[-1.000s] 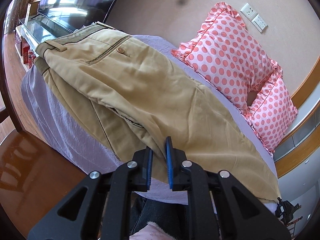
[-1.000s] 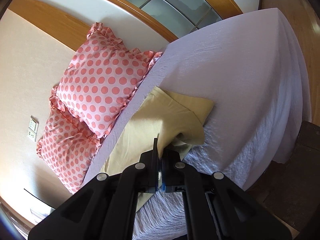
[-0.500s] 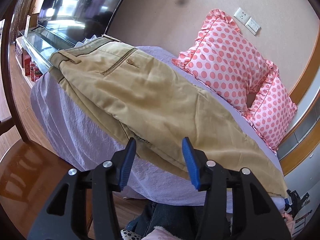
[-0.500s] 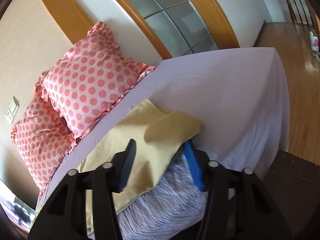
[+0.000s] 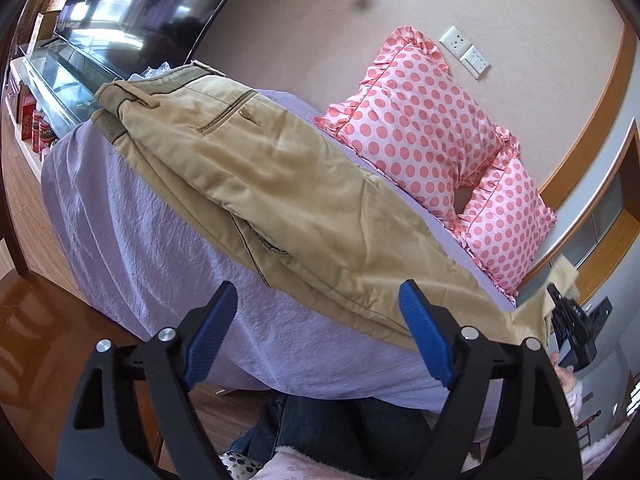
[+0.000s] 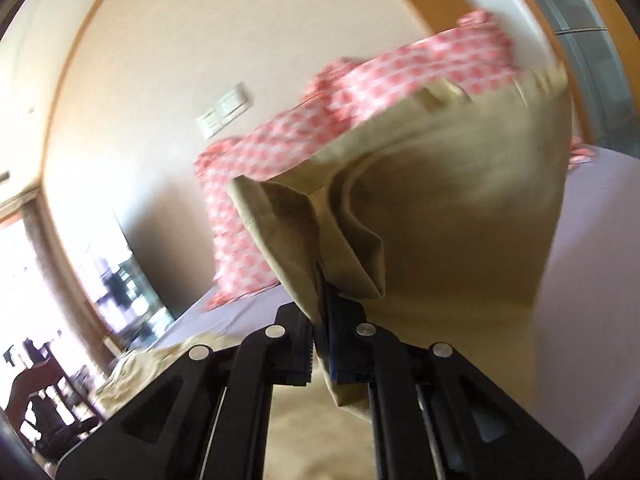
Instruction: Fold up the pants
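Observation:
Tan pants [image 5: 288,184] lie lengthwise on a lilac bed [image 5: 132,240], waistband at the far left, legs running right. My left gripper [image 5: 316,332] is open and empty, just off the bed's near edge below the pants. My right gripper [image 6: 320,284] is shut on the leg-end fabric of the pants [image 6: 440,216] and holds it lifted off the bed; the view is motion-blurred. The right gripper also shows in the left wrist view [image 5: 560,312] at the far right, with the raised cuff.
Two pink polka-dot pillows [image 5: 416,120] lean on the wall behind the pants. A television [image 5: 132,4] on a glass stand sits at the far left. A dark wooden chair [image 5: 32,340] stands by the bed's near left side. My legs [image 5: 340,428] are below the left gripper.
The left gripper let go of the pants, opened wide and drew back. The right gripper opened, then shut on the leg ends and swung them up off the bed.

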`<state>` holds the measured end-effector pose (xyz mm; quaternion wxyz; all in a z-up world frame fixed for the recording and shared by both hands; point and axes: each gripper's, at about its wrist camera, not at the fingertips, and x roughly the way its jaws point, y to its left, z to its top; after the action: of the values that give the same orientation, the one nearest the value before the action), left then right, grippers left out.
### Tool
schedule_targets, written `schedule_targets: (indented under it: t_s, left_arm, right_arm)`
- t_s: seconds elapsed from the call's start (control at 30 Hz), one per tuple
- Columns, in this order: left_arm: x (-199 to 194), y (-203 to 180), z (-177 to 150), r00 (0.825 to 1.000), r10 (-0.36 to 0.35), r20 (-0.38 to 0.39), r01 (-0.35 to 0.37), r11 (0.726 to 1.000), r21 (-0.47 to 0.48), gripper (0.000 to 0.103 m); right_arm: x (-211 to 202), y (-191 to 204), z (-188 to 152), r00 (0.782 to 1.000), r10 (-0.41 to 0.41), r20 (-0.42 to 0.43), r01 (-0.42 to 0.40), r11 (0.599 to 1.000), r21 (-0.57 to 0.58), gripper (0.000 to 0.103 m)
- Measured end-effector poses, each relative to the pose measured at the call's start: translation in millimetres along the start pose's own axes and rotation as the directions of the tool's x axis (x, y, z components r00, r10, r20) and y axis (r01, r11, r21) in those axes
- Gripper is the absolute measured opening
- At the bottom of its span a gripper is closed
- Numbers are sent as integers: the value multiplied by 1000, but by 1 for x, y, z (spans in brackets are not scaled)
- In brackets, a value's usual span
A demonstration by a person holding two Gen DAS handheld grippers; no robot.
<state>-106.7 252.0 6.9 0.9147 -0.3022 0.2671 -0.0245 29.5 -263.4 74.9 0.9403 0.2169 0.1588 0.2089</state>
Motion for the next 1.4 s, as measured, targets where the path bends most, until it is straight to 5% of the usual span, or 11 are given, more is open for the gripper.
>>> schedule_targets:
  t_s: [0.07, 0.2, 0.27, 0.37, 0.57, 0.8, 1.0, 1.2, 1.3, 1.4]
  left_arm:
    - [-2, -3, -4, 1000, -7, -2, 7, 1000, 20, 89]
    - [6, -6, -9, 999, -5, -45, 7, 999, 37, 95]
    - [14, -4, -11, 998, -18, -62, 20, 999, 29, 96]
    - [29, -3, -11, 995, -44, -90, 45, 999, 4, 96]
    - [50, -10, -5, 995, -34, -95, 33, 999, -16, 96]
    - [45, -5, 25, 999, 49, -21, -51, 997, -64, 94]
    - [35, 35, 66, 986, 153, 69, -136, 968, -212, 90]
    - [37, 75, 99, 963, 255, 91, -209, 915, -345, 61]
    - [43, 83, 108, 944, 326, 53, -284, 883, -374, 18]
    - [42, 56, 121, 917, 392, 70, -361, 893, -268, 10]
  right_arm:
    - [35, 46, -24, 984, 116, -136, -129, 988, -84, 6]
    - [86, 112, -97, 877, 115, -467, -267, 924, -274, 12]
    - [84, 119, -114, 859, 108, -501, -290, 908, -302, 40]
    - [66, 111, -107, 879, 142, -456, -289, 918, -272, 76]
    - [62, 88, -74, 918, 126, -376, -217, 953, -211, 84]
    - [64, 73, -87, 908, 121, -401, -194, 970, -146, 84]
    - [63, 68, -90, 907, 132, -400, -197, 972, -126, 84]
    - [60, 62, -90, 911, 142, -388, -198, 974, -109, 84]
    - [56, 58, -88, 914, 145, -379, -198, 975, -104, 84]
    - [49, 54, -85, 922, 146, -359, -196, 975, -106, 84]
